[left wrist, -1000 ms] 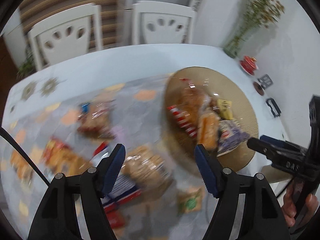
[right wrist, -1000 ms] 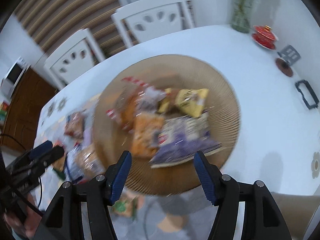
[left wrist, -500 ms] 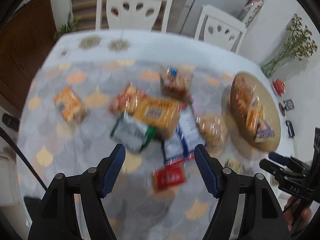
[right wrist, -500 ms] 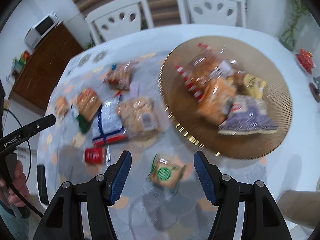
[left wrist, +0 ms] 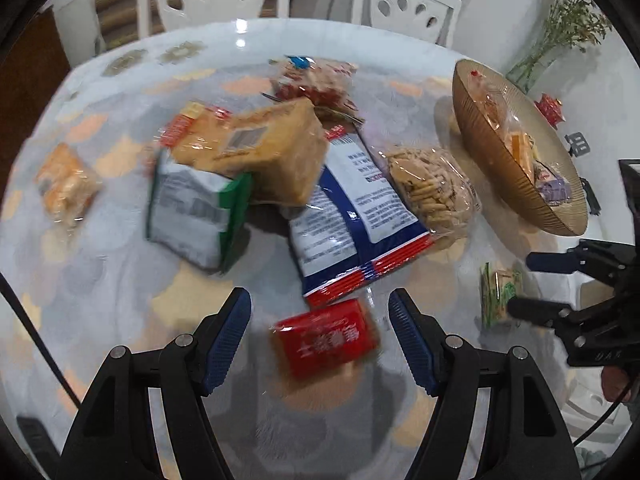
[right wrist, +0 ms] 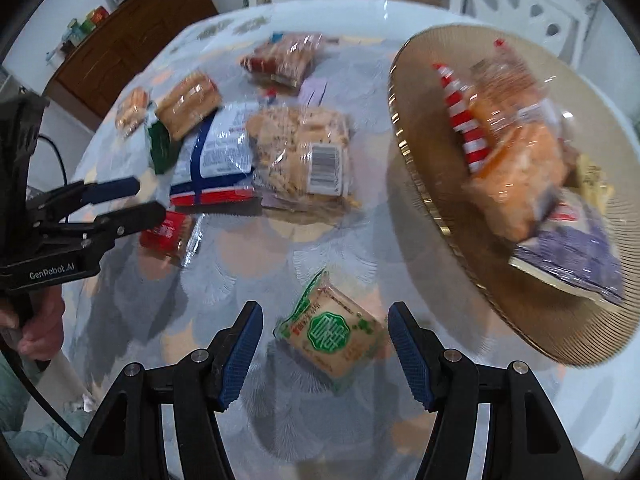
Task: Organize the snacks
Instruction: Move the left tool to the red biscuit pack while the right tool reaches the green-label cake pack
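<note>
Bright, even indoor light. Ceiling glare spots on the table (left wrist: 240, 42). Soft shadows under the packets. Motion blur smears the red packet (left wrist: 326, 340) and bowl (right wrist: 420, 184). Strong fisheye bending, dark vignette at corners.

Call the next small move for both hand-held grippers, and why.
Probably lower each a little further, then close. The left hand-held gripper has open jaws framing the red packet; the right hand-held gripper has open jaws framing the green-logo packet. Neither packet looks touched, and both lie on the table outside the woven tray.
</note>
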The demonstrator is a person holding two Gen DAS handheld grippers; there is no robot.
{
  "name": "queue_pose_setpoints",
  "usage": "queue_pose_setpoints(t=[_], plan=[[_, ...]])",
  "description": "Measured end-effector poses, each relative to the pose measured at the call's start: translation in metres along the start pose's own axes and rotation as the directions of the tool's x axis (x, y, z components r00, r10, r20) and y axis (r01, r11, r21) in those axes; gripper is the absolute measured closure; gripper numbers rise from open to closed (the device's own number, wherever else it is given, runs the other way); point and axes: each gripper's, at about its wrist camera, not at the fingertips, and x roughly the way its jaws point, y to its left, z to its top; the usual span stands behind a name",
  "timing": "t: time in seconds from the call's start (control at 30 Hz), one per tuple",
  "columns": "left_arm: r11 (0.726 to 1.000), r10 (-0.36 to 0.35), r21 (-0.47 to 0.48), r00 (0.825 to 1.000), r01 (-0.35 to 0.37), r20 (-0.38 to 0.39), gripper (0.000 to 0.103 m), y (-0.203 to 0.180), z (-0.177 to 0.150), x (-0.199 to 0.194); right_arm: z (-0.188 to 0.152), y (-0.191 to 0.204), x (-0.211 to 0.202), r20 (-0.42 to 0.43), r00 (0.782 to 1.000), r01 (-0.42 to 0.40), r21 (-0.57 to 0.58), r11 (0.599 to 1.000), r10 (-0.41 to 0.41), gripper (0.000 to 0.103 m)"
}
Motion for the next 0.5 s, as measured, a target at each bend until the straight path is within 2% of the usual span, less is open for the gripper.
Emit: queue_pose_setpoints(t=[0.03,0.13,0.3,0.37,0.5], plan=[[1.000,-0.026,0.005,1.000,0.026,-0.015,0.033,0.000,-0.001,0.005,0.000,0.001,0.006,-0.012,1.000,-0.009,-0.018,1.000,0.009,0.040],[0.998,-0.057,0.021,0.994,0.059,-0.089,0.033,-0.004,-0.010,0.019,0.000,0.008,0.020,-0.030,0.998,0.057,-0.073,0.996,-0.059,0.037],[0.993,-0.109,0.036,0.984,0.116,-0.144,0.033,-0.012,-0.031,0.011,-0.011,0.012,0.028,-0.096,0.995,-0.008,-0.107,0.994,-0.002,0.036],[0.996,-0.074,0.030,0.987,0.079,-0.142,0.033,-0.012,-0.035,0.011,-0.017,0.017,0.028,-0.103,0.995,-0.020,-0.128,0.992,0.007,0.036],[0.999,-0.020,0.023,0.993,0.022,-0.118,0.035,-0.012,-0.032,0.014,-0.020,0.022,0.032,-0.088,0.996,0.015,-0.151,0.988,-0.028,0.034]])
